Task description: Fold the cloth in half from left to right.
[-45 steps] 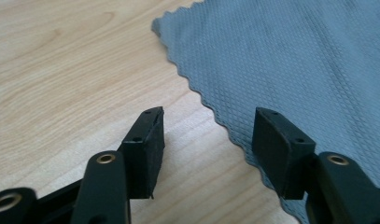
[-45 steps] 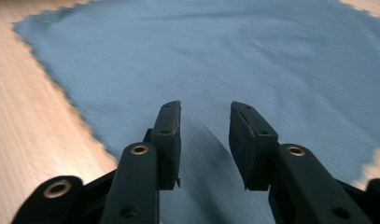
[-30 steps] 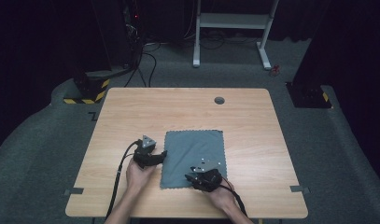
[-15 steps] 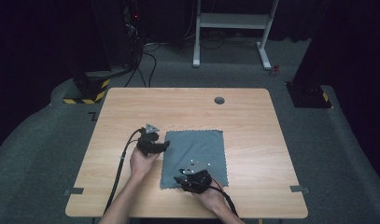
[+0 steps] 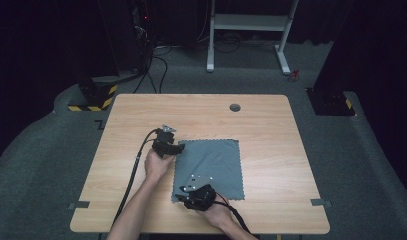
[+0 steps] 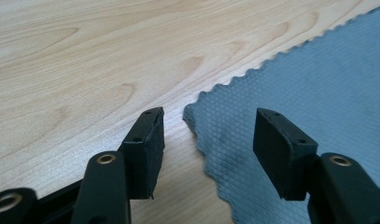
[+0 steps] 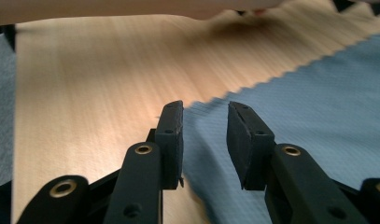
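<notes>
High view — both hand-held grippers, left and right, released at grey cloth corners — table otherwise bare.

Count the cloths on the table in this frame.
1. A single grey cloth lies flat on the near half of the table. The left gripper is at its far-left corner and the right gripper at its near-left corner, both with jaws open.

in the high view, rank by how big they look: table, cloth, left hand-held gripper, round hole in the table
1. table
2. cloth
3. left hand-held gripper
4. hole, the smallest, though it lies farther from the camera, which shrinks it a little
</notes>
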Demonstrator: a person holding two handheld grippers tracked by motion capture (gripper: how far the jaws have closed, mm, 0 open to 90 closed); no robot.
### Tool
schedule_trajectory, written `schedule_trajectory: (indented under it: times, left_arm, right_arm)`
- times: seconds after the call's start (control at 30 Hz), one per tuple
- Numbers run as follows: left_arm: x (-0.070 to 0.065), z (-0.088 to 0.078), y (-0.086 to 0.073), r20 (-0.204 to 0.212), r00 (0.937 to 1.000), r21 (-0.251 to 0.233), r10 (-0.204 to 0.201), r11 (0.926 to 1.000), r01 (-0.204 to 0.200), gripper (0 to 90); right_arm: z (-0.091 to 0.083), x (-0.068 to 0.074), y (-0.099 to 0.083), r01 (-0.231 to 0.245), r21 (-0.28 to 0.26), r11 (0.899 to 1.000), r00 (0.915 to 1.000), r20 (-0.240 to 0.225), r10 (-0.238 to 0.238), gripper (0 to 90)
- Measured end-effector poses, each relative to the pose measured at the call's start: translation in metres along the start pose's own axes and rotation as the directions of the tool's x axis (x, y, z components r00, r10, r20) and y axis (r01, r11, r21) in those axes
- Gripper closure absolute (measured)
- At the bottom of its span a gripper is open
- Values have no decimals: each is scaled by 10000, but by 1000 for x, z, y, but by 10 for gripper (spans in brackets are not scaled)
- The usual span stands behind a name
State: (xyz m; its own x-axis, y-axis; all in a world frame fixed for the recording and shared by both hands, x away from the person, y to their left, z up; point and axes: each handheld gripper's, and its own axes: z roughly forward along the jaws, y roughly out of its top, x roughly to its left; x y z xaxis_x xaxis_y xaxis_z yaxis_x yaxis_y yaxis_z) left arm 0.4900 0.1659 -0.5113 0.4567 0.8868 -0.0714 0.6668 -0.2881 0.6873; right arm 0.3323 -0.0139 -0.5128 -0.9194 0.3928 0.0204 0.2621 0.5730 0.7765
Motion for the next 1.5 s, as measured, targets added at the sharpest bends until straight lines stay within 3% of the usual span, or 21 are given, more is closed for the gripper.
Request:
schedule_trajectory:
  times: [0.27, 0.5, 0.63, 0.83, 1.03, 1.13, 1.5]
  left_arm:
    - [0, 6, 4, -165, 9998, 45, 128, 9999, -128, 468]
    - [4, 8, 4, -354, 9993, -19, 96, 10000, -97, 483]
    - [4, 9, 4, -591, 9981, -112, 186, 9998, -193, 545]
    - [0, 9, 4, -359, 9985, -111, 405, 9991, -409, 697]
    - [0, 10, 4, 116, 9995, -103, 279, 9996, -277, 885]
    - [5, 10, 5, 378, 9993, -80, -68, 9999, 71, 894]
    - [8, 2, 17, 638, 9979, -297, -73, 9995, 92, 897]
  right_arm:
    - [14, 14, 3, 373, 436, 9984, 9989, -284, -361, 646]
    - [21, 23, 3, 615, 737, 9954, 9981, 28, -618, 622]
    - [21, 23, 3, 648, 752, 9951, 9975, 244, -668, 679]
    - [21, 29, 4, 1003, 840, 9914, 9932, 501, -1047, 837]
    - [21, 29, 4, 1107, 858, 9901, 9909, 666, -1166, 899]
    - [21, 29, 4, 1037, 808, 9913, 9920, 631, -1089, 900]
    - [7, 24, 9, 636, 322, 9975, 9971, 396, -648, 900]
